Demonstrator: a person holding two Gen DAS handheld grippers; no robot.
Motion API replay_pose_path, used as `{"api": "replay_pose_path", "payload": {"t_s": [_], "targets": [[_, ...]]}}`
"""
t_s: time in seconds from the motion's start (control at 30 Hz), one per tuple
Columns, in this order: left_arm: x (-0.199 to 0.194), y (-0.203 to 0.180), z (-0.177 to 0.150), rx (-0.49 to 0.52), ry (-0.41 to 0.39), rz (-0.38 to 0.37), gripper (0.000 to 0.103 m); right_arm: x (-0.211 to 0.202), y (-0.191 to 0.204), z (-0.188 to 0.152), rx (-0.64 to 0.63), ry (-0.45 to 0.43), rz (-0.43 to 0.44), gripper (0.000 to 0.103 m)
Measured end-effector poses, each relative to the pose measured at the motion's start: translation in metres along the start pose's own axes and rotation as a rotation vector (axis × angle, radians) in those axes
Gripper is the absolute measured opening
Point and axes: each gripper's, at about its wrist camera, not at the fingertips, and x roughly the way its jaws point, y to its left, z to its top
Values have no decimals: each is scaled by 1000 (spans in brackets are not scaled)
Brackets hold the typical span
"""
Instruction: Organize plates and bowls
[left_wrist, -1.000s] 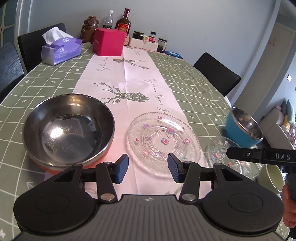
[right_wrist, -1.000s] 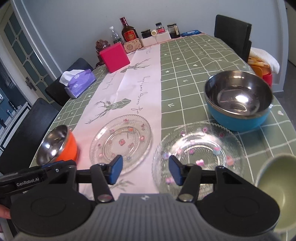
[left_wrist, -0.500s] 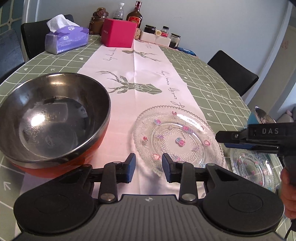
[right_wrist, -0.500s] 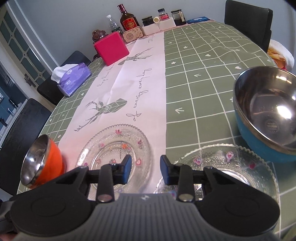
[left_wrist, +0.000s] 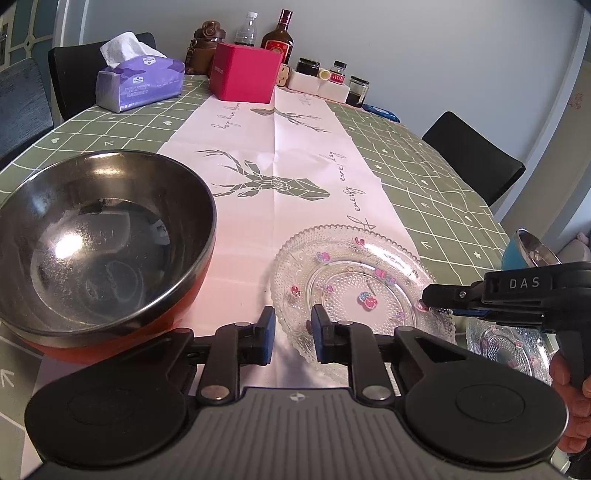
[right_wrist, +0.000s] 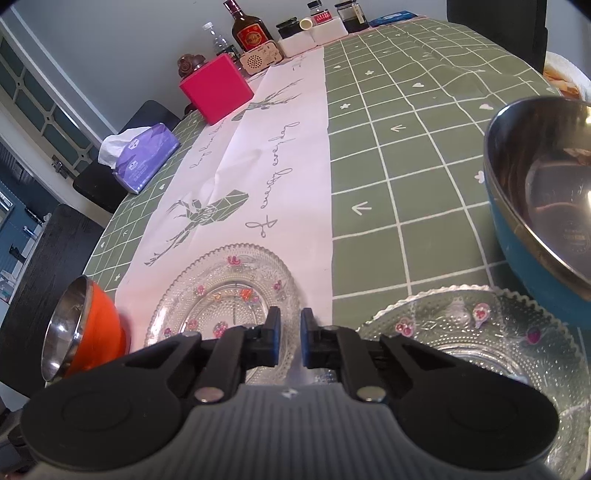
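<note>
A: Two glass plates lie apart on the counter (left_wrist: 424, 177), unstacked: one plate (left_wrist: 354, 291) on the white runner (left_wrist: 280, 177), a second plate (right_wrist: 476, 343) to its right on the green cloth. The orange bowl (left_wrist: 99, 243) sits left and the blue bowl (right_wrist: 543, 221) right, also separate.

B: So nothing is grouped yet?

A: Seemingly not; the stacking is all left to do. The left gripper (left_wrist: 289, 334) has its jaws narrowed around the near rim of the runner plate, with a gap showing, so no firm clamp. The right gripper (right_wrist: 289, 341) hovers between the plates, nearly closed and holding nothing.
</note>
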Motion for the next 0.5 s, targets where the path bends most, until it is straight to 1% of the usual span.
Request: {"api": "replay_pose_path", "payload": {"t_s": [0.1, 0.3, 0.5], "targets": [[-6, 0, -2, 12, -7, 6, 21, -6, 4, -2, -11, -1, -3, 8], [-27, 1, -5, 4, -21, -9, 21, -26, 14, -9, -12, -11, 1, 8], [-57, 0, -16, -21, -47, -42, 21, -54, 21, -26, -13, -32, 2, 8]]}}
